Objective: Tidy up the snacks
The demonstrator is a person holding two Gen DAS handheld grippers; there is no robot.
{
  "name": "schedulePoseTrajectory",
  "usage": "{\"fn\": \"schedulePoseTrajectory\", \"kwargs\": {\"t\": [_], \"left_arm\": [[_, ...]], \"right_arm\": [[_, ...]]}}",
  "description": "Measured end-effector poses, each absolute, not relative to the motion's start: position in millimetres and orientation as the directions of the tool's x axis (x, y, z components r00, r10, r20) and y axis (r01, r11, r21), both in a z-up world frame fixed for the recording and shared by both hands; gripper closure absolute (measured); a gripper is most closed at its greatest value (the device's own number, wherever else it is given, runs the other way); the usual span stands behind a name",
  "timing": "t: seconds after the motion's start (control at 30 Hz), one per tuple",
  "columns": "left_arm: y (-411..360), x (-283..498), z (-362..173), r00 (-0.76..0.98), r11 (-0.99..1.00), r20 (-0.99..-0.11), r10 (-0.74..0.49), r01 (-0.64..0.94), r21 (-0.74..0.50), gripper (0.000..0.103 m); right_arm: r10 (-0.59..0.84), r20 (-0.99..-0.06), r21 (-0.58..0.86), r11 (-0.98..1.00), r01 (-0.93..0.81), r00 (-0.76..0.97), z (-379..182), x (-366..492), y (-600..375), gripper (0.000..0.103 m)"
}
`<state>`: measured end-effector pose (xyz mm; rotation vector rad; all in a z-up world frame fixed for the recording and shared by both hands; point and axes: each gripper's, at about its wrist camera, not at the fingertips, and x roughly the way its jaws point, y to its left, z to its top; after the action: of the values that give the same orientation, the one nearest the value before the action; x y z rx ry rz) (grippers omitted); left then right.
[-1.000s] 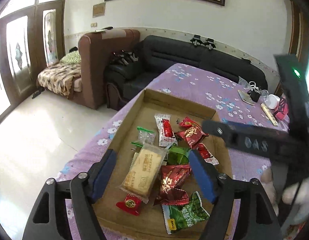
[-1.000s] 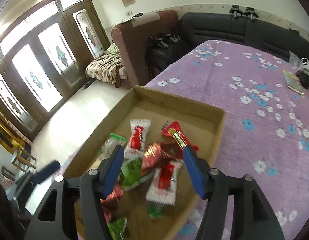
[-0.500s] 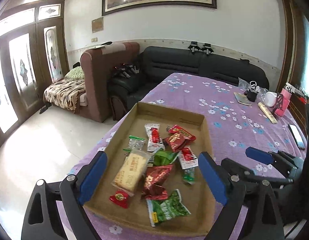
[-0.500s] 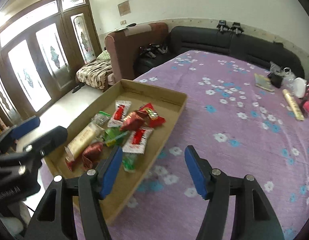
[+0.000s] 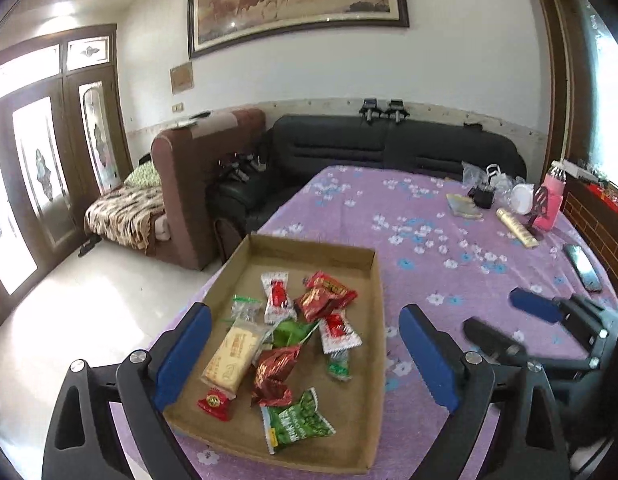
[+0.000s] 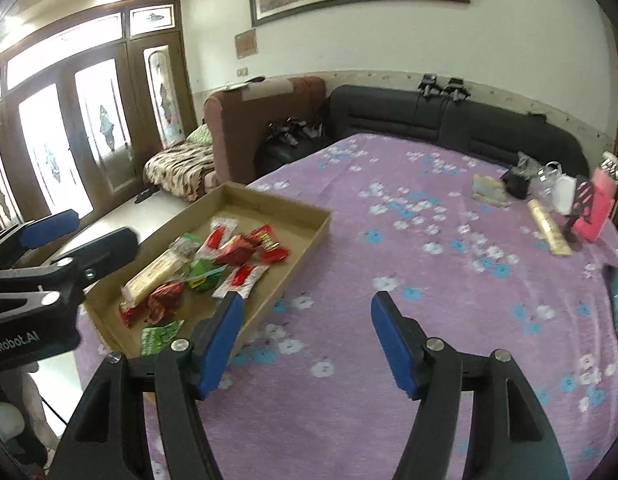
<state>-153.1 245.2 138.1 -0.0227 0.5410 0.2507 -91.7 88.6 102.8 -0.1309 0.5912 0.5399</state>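
**On purple floral cloth: snack tray, both claws wide**

Near table edge, cardboard tray (image 5: 375,300), shallow, open-topped, on floral tablecloth (image 5: 429,216). Inside, loosely piled: yellow biscuit pack (image 5: 233,354); red-and-white sachet (image 5: 278,298); red crinkled packet (image 5: 325,298); dark red foil wrapper (image 5: 275,374); green pea packet (image 5: 295,424) nearest front wall; small red sweet (image 5: 215,402) at front left corner. Left gripper (image 5: 305,354) above tray's front, fingers spread wide, nothing held. Right gripper (image 6: 305,338) over bare cloth beside tray's right wall, likewise wide and empty. Far right on cloth: phone (image 5: 583,266), pink bottle (image 5: 551,202).
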Motion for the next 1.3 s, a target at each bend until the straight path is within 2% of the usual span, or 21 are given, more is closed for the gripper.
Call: {"fn": "schedulePoseTrajectory", "kwargs": {"t": [0.2, 0.33, 0.63, 0.73, 0.9, 1.03, 1.17, 1.23, 1.3], "left_arm": [[232, -177, 178, 0.892, 0.963, -0.367, 0.265, -0.262, 0.060, 0.005], [223, -196, 208, 0.920, 0.958, -0.266, 0.286, -0.276, 0.075, 0.001], [201, -242, 262, 0.948, 0.952, -0.101, 0.300, -0.291, 0.100, 0.001], [193, -260, 276, 0.951, 0.949, -0.056, 0.303, -0.296, 0.110, 0.001], [186, -279, 277, 0.960, 0.960, -0.068, 0.272, -0.266, 0.089, 0.001], [175, -287, 259, 0.928, 0.921, -0.052, 0.369, -0.357, 0.157, 0.001], [175, -286, 245, 0.900, 0.884, -0.040, 0.434, -0.417, 0.211, 0.000], [187, -281, 233, 0.904, 0.900, -0.092, 0.417, -0.397, 0.178, 0.000], [199, -271, 222, 0.920, 0.935, -0.173, 0.351, -0.334, 0.121, 0.001]], "right_arm": [[0.389, -0.466, -0.022, 0.893, -0.450, 0.795, 159, -86, 26, 0.037], [0.336, -0.393, -0.048, 0.922, -0.384, 0.856, 207, -90, -27, 0.036], [0.165, -0.192, -0.115, 0.975, -0.189, 0.967, 305, -138, -129, 0.023], [0.140, -0.168, -0.101, 0.982, -0.158, 0.976, 313, -155, -145, 0.019], [0.253, -0.237, 0.000, 0.966, -0.260, 0.938, 281, -167, -133, 0.018], [0.367, -0.298, 0.014, 0.925, -0.381, 0.881, 241, -171, -82, 0.018], [0.499, -0.362, 0.090, 0.860, -0.503, 0.788, 203, -168, -25, 0.018], [0.537, -0.397, 0.116, 0.834, -0.540, 0.744, 184, -165, 5, 0.018], [0.546, -0.434, 0.108, 0.821, -0.560, 0.717, 165, -162, 32, 0.018]]}}
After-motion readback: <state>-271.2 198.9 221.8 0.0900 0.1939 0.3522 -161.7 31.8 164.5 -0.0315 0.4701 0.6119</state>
